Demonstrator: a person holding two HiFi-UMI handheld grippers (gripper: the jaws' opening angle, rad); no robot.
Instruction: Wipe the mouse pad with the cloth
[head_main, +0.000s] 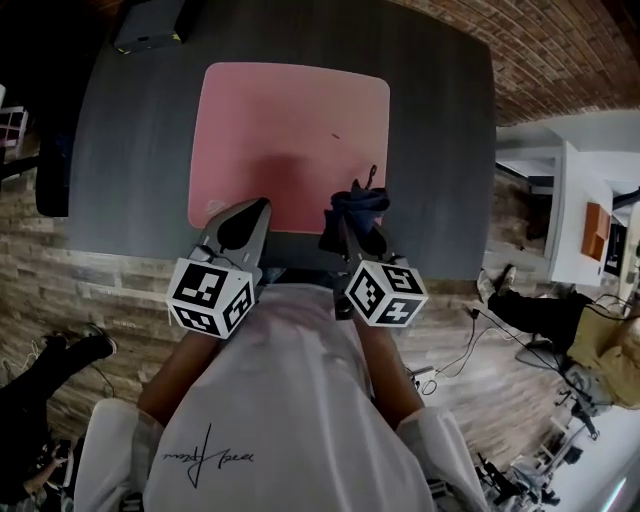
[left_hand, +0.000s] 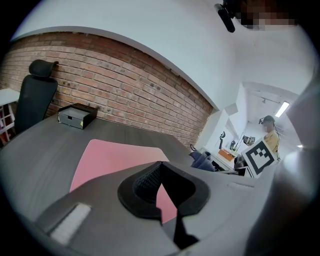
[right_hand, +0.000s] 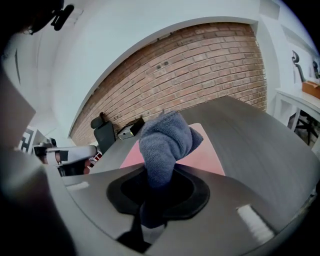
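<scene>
A pink mouse pad (head_main: 290, 130) lies flat on the dark grey table (head_main: 140, 150). My right gripper (head_main: 347, 222) hovers at the pad's near right corner, shut on a bunched blue-grey cloth (head_main: 362, 203). In the right gripper view the cloth (right_hand: 165, 140) sticks up out of the jaws of the right gripper (right_hand: 159, 175), hiding part of the pad (right_hand: 202, 157). My left gripper (head_main: 262, 205) sits over the pad's near edge, shut with nothing in it. The left gripper view shows the left gripper (left_hand: 161, 165) above the pad (left_hand: 110, 155), with the cloth (left_hand: 202, 161) off to the right.
A small dark box (head_main: 150, 25) rests at the table's far left corner. A black office chair (left_hand: 32, 100) stands off the table's left side. A brick wall runs behind the table. A person's legs (head_main: 545, 310) show on the floor to the right.
</scene>
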